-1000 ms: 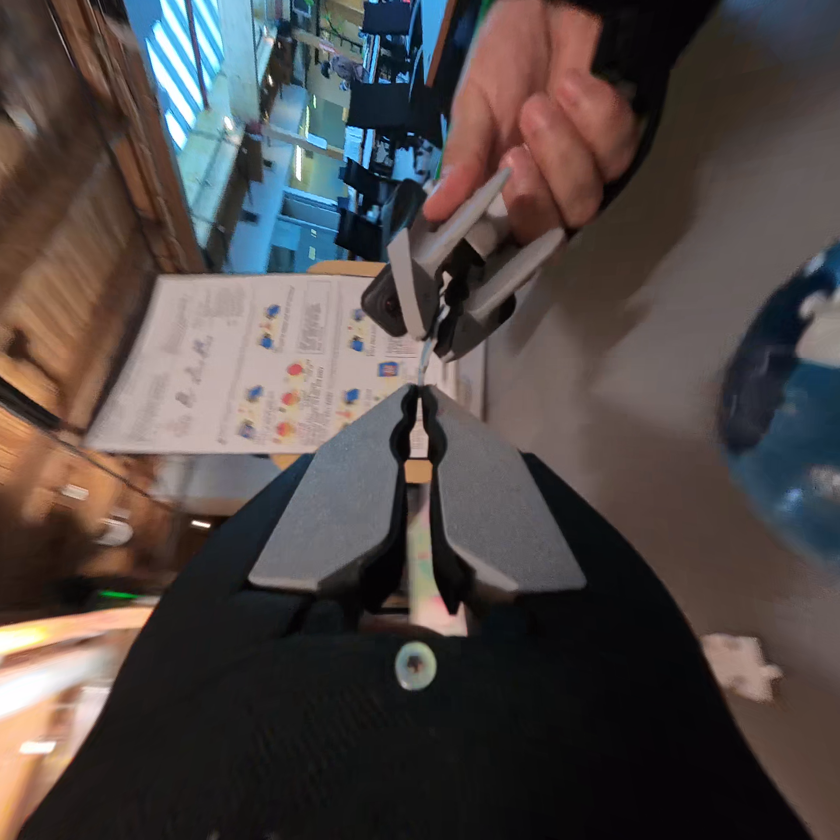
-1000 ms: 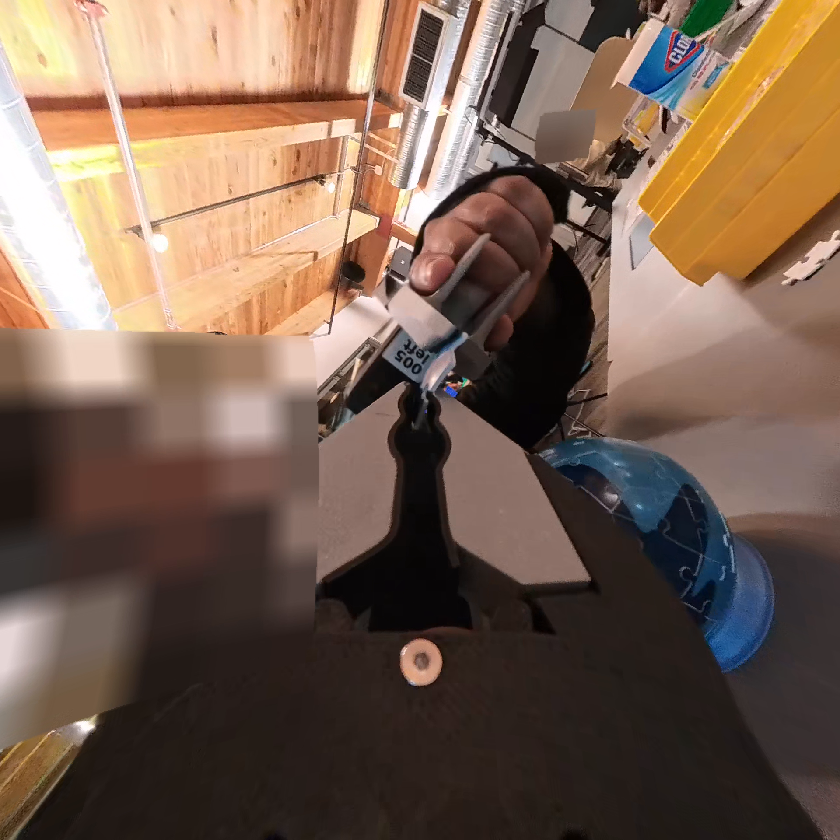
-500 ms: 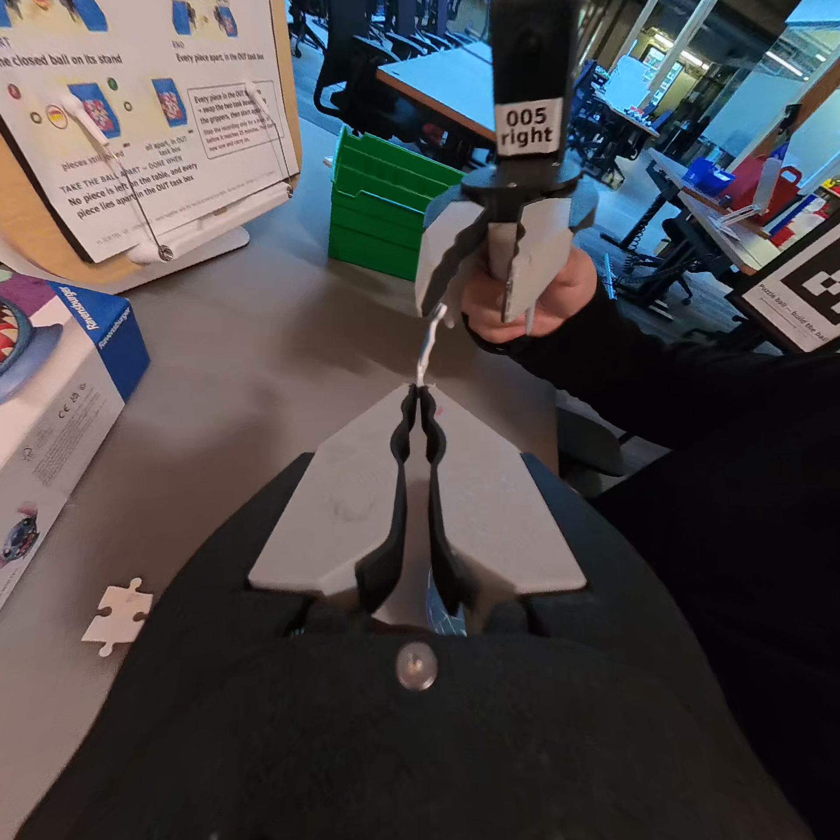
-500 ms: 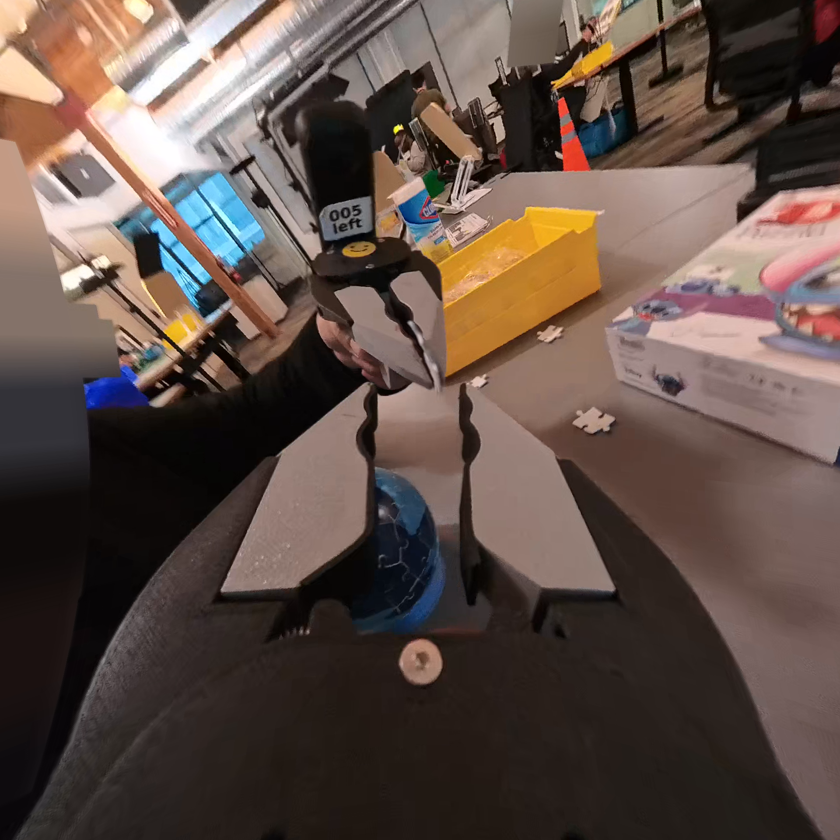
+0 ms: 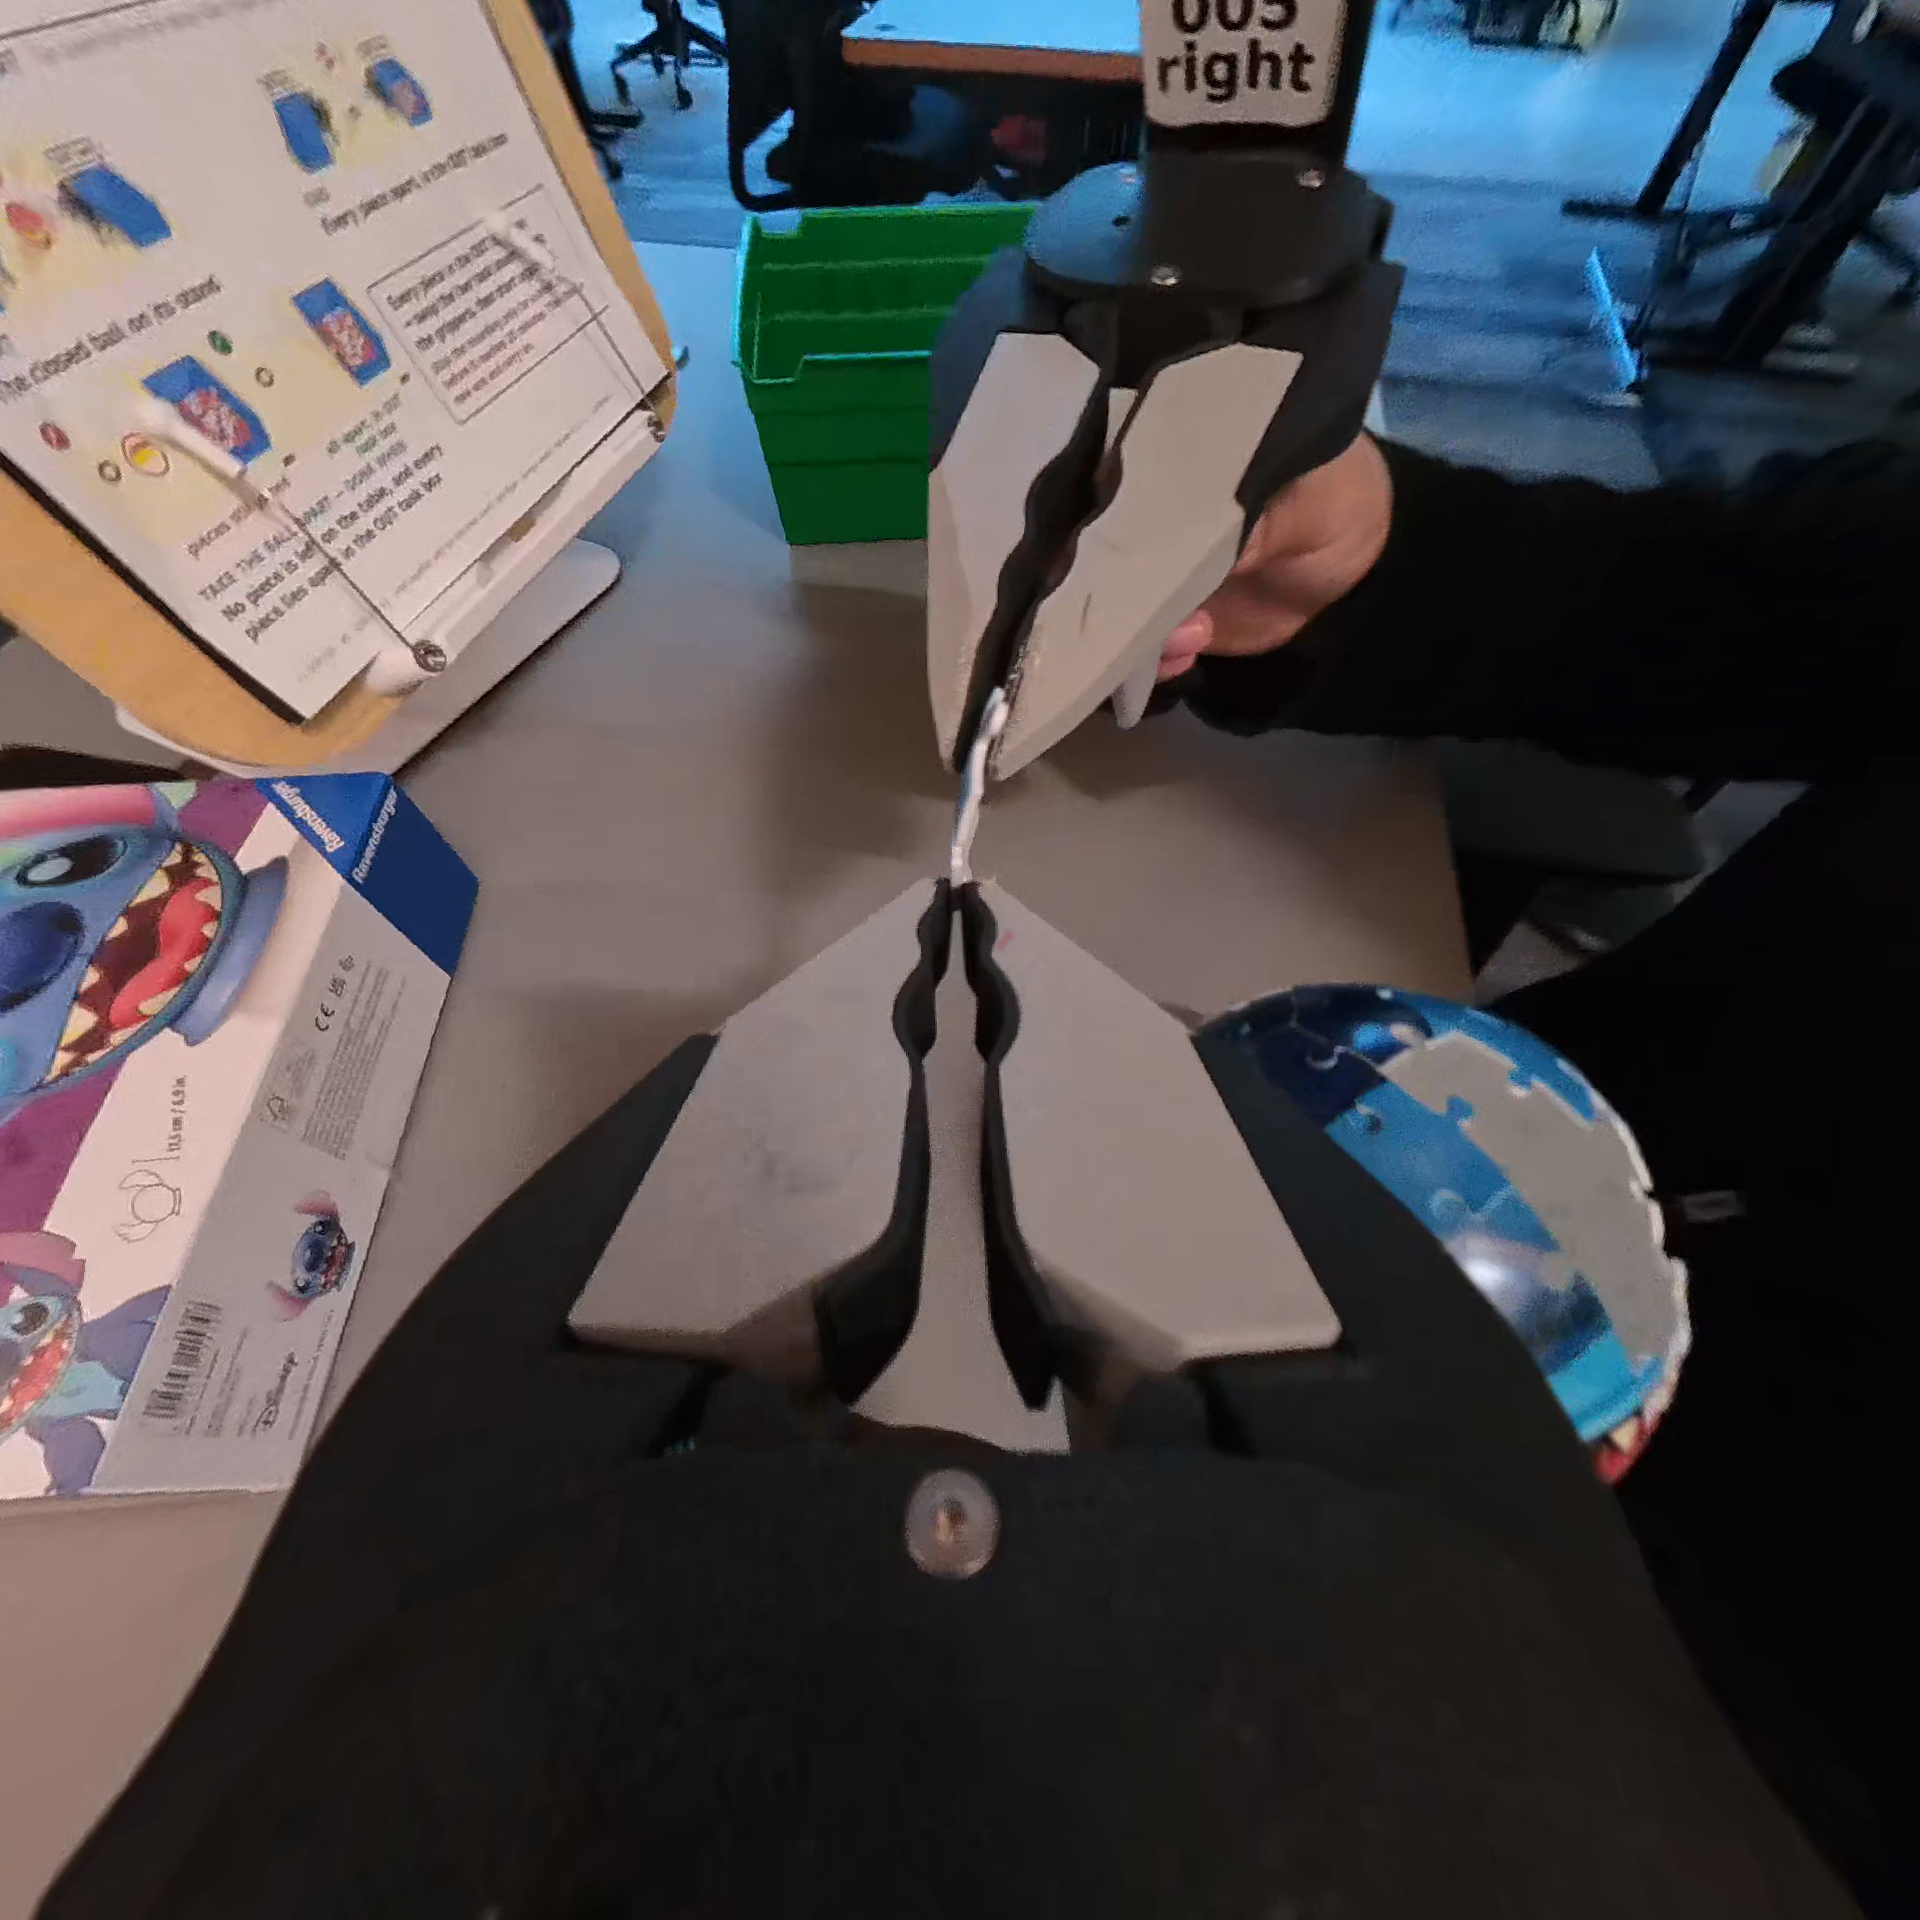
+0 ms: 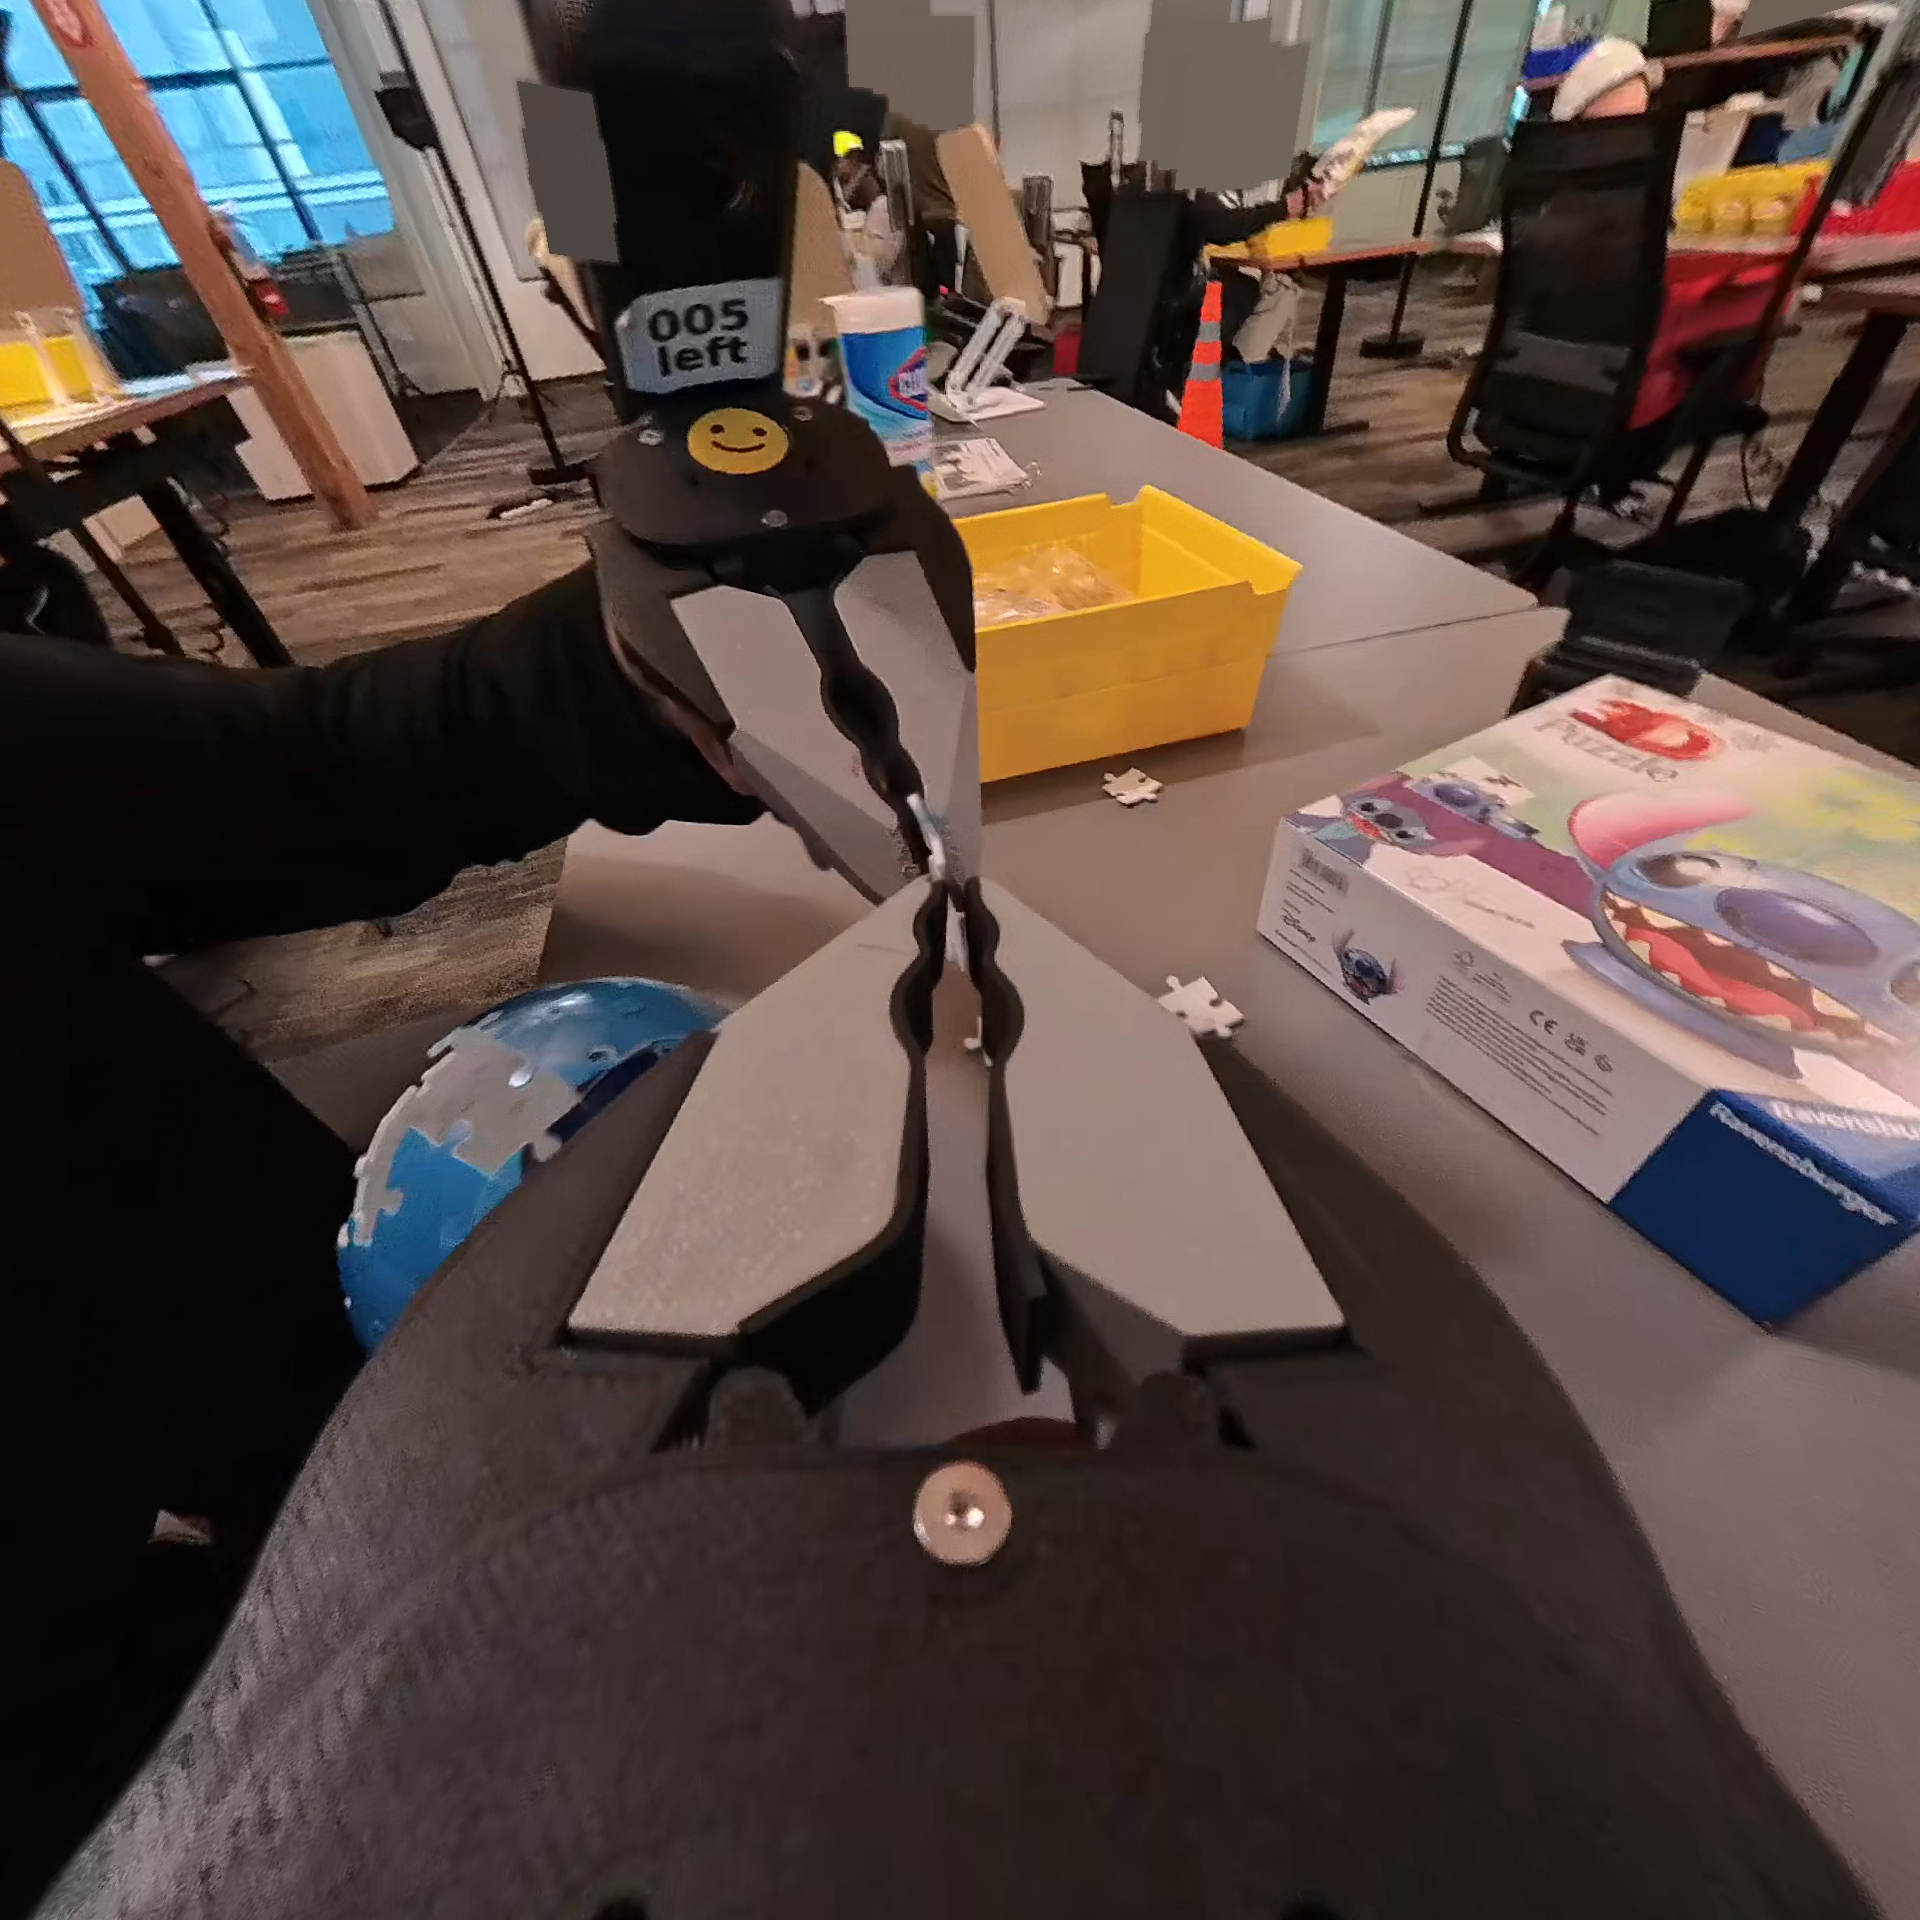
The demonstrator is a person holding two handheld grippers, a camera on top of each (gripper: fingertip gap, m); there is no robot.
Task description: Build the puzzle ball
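Note:
A thin white puzzle piece (image 5: 968, 821) hangs edge-on between my two grippers, above the grey table. My left gripper (image 5: 954, 885) is shut with its tips on the piece's lower end. My right gripper (image 5: 977, 764) faces it from above and is shut on the upper end. In the right wrist view my right gripper (image 6: 948, 896) pinches the piece (image 6: 940, 836) tip to tip with the left gripper (image 6: 928, 857). The partly built blue puzzle ball (image 5: 1455, 1164) sits on the table below them, with a pale patch of pieces; it also shows in the right wrist view (image 6: 488, 1122).
The puzzle box (image 5: 208, 1091) lies on the table (image 5: 675, 810); it also shows in the right wrist view (image 6: 1610, 935). Beyond stand a green bin (image 5: 852, 364), an instruction sheet on a stand (image 5: 291, 364) and a yellow bin (image 6: 1122, 634). Two loose pieces (image 6: 1202, 1005) (image 6: 1132, 787) lie near the box. Only a small space, under 4 cm, lies between the two pairs of fingers.
Both views have swung from tilted to level over the table. My right gripper, open half a second ago, has closed on the piece. The ball has come into view below.

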